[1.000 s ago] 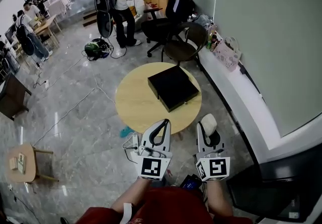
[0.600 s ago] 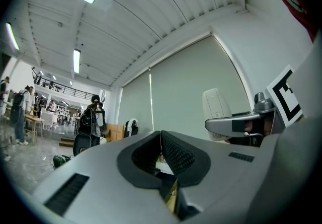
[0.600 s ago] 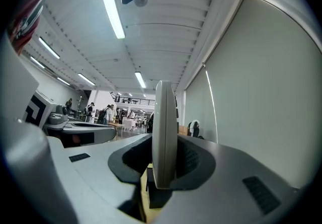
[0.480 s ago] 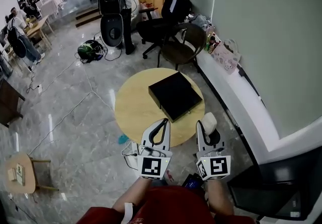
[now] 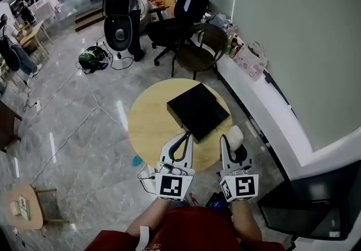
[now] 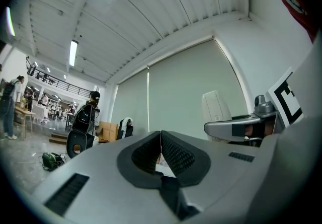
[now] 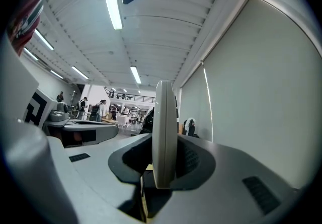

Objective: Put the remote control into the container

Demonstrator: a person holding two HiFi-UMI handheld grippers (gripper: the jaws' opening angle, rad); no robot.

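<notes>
The white remote control (image 5: pixel 234 136) stands upright between the jaws of my right gripper (image 5: pixel 233 149), which is shut on it; in the right gripper view the remote (image 7: pixel 164 137) fills the gap edge-on. The container, a black square box (image 5: pixel 198 110), lies on the right part of a round wooden table (image 5: pixel 148 126), just ahead of both grippers. My left gripper (image 5: pixel 184 138) hovers over the table's near edge, its jaws shut with nothing between them (image 6: pixel 160 140). Both grippers are held side by side, tips pointing at the table.
A brown chair (image 5: pixel 198 52) and a black office chair (image 5: pixel 169 24) stand behind the table. A white ledge (image 5: pixel 265 114) with bags and bottles runs along the right wall. Cables and a green bag (image 5: pixel 90 57) lie on the grey floor at left. People stand far back left.
The view has crept forward, so the table and black box sit a little nearer. Both grippers keep their pose and grip. A person behind the table has left the view.
</notes>
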